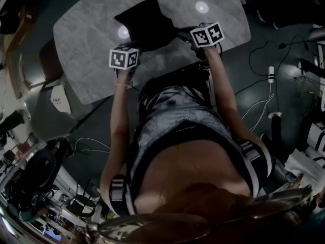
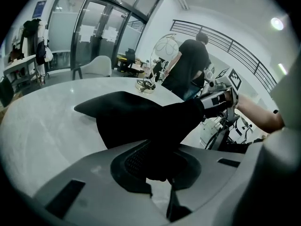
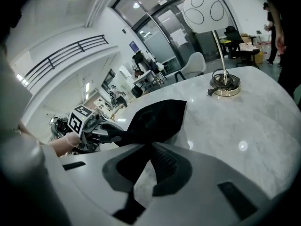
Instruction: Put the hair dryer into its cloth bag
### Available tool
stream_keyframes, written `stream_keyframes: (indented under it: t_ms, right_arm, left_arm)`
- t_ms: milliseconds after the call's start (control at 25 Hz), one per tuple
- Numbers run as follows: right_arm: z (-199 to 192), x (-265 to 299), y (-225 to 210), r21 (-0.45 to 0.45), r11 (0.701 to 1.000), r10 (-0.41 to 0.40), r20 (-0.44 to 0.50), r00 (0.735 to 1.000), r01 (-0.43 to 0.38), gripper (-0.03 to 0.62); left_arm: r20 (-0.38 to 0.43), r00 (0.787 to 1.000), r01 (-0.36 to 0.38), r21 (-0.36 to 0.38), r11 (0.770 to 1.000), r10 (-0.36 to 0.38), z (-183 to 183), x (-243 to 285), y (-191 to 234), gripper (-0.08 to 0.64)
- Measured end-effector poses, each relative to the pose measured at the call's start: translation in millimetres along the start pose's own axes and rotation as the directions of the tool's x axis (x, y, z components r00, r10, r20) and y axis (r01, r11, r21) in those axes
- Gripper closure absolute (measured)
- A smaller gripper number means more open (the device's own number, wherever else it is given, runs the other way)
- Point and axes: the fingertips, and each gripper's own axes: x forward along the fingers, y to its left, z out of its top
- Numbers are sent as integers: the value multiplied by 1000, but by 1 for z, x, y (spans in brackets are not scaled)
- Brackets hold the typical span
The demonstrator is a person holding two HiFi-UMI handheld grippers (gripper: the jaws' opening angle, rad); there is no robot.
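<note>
A pale marble table [image 1: 86,39] fills the middle of the head view, its far edge cut off. On it lies the black cloth bag [image 1: 144,22], its near edge lifted and stretched between the two tools. The dark cloth hides whatever is inside. The left gripper [image 2: 157,171] is pinched nearly closed on one corner of that edge and the right gripper [image 3: 145,171] on the other. A brass lamp base [image 3: 225,84] stands farther back.
</note>
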Motion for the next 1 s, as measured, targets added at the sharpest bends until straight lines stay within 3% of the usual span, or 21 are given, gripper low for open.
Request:
stream_keyframes:
  t_ms: [400, 1000]
  right_arm:
    - [-38, 14, -9, 2, 1000, -30, -141, 990, 30, 518]
    - [-81, 41, -36, -40, 996, -91, -338, 937, 82, 518]
  left_arm:
    - [-60, 998, -10, -21, 1000, 9, -30, 12, -4, 529]
    - [-132, 985, -105, 64, 992, 112, -62, 32, 8, 529]
